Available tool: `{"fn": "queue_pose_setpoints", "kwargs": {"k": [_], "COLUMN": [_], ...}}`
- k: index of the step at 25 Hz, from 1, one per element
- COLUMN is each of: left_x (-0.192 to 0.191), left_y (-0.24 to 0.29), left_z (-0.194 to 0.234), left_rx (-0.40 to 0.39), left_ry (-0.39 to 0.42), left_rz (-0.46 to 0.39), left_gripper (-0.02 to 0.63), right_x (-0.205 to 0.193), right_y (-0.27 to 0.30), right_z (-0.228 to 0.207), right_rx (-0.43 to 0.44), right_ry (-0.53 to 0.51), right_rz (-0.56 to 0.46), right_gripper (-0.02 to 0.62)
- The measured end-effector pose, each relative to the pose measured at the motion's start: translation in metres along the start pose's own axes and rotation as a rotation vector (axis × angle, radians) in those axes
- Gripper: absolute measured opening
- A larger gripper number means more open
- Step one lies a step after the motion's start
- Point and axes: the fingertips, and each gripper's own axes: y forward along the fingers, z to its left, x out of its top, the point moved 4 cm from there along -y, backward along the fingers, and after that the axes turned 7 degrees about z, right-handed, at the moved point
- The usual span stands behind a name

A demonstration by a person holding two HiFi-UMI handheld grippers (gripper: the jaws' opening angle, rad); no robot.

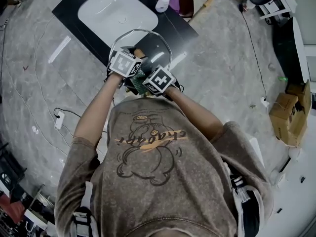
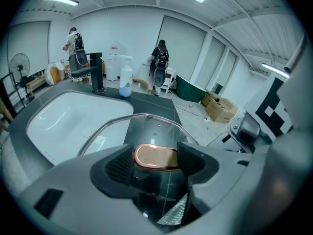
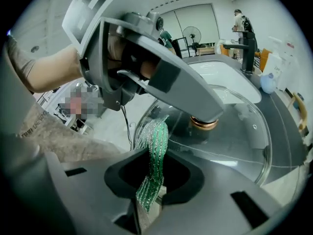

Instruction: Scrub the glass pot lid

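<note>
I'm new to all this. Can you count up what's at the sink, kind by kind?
Glass pot lid: 1
Green scrubbing cloth: 1
Grippers: 2, the left gripper shut on the lid's knob, the right gripper shut on the cloth
Pump bottle: 1
Black faucet: 1
White sink basin: 1
Total: 7

Lid (image 1: 148, 41) rim (near side) behind left gripper (image 1: 134, 54)
</note>
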Motion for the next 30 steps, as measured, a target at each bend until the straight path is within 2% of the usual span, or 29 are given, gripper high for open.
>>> {"fn": "queue_pose_setpoints", "kwargs": {"k": [13,24,30], "left_x": [-0.003,-0.001,0.015], "left_y": [0.003,0.001,-0.019], "left_z": [0.002,0.002,0.016], "left_rx": [-0.015,-0.032,-0.036], "left_ry": [-0.006,-0.001,-0.041], "left_rz": [0.003,0.001,-0.071], "left_gripper": [0.279,0.281,0.281], "right_x": [0.028,0.026,0.023], "right_y": [0.031,0.020,-0.004], "right_z": [0.034,0.039,0.033], "right_rx": [0.082,0.141,0.143], "right_ry": [-0.052,-0.071,-0.061], "right_rz": [0.002,-0.009,-0.067], "right_gripper": [0.086,0.087,0.087]}}
